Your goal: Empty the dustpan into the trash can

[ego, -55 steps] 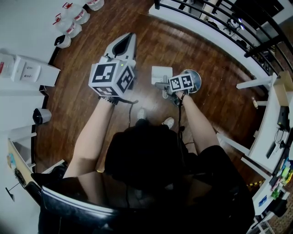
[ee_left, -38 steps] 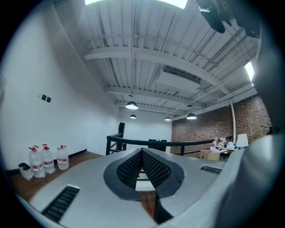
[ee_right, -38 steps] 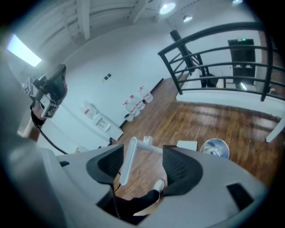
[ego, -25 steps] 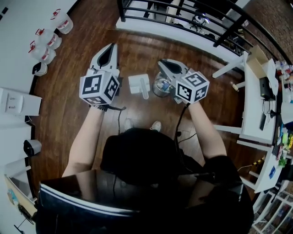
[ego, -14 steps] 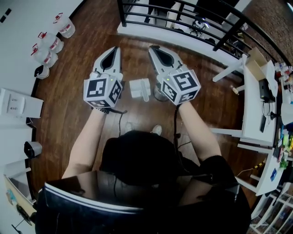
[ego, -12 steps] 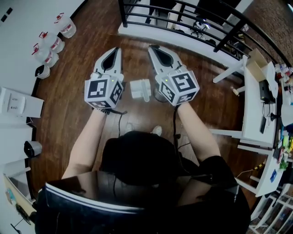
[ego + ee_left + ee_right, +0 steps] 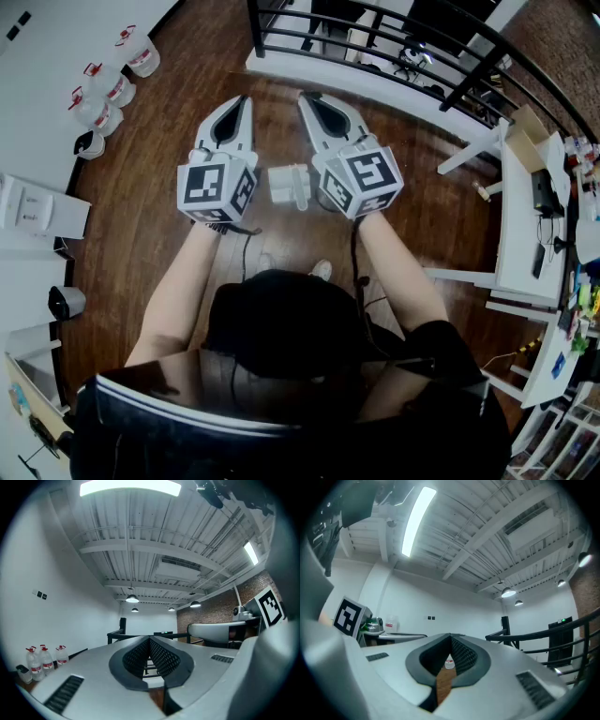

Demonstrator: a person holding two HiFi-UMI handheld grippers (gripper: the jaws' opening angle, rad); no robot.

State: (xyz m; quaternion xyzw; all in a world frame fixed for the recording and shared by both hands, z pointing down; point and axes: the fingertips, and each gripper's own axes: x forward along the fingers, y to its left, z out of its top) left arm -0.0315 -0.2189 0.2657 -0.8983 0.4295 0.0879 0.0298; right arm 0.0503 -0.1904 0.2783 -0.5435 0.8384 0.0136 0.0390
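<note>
The left gripper (image 7: 241, 101) is keeping its jaws clenched together on nothing, as the left gripper view confirms. The right gripper (image 7: 306, 97) is likewise pressing its jaws closed and is carrying nothing. Both are pointing away from the person, side by side, raised above the wooden floor (image 7: 141, 211). The white dustpan (image 7: 289, 185) is lying on that floor below them. It is showing in the gap between the two grippers, nearer their marker cubes than their jaw tips, and neither is touching it. The cubes are bearing black-and-white square markers only, with no lettering. Well off to the left of the left gripper, clear jugs (image 7: 108, 89) with red caps and red labels are standing along the white wall (image 7: 47, 56). Their print is too small to read, and their contents cannot be told.
</note>
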